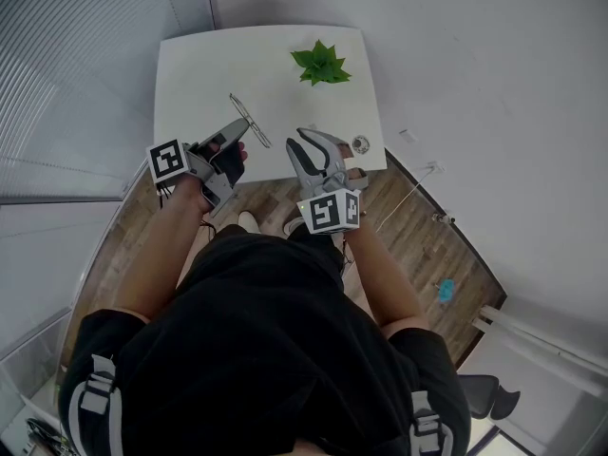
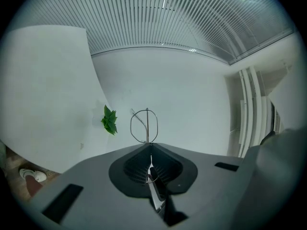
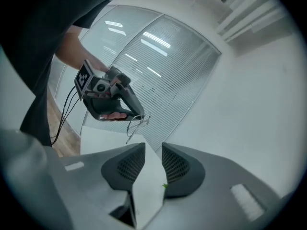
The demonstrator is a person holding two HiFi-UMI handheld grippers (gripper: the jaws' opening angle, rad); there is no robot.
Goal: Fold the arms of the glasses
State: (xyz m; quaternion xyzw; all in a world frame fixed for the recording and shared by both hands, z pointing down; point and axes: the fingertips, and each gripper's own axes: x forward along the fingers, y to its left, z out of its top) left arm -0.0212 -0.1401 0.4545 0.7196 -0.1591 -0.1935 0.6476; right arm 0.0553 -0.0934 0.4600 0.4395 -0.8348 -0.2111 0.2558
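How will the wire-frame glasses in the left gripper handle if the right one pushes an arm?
Probably very light: the glasses are just thin wire rims. Likely springy and easy to bend, so push gently near the hinge. Clamped only at one end by the left gripper, they may pivot or slip when the open right gripper pushes.

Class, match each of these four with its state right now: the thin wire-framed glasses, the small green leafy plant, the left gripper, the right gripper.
1 thin wire-framed glasses
2 small green leafy plant
3 left gripper
4 right gripper

A jaws apart, nothing between them
B resting on the white table
C sticking out of closed jaws
D jaws closed on a thin frame

Pairs: 1-C, 2-B, 3-D, 4-A
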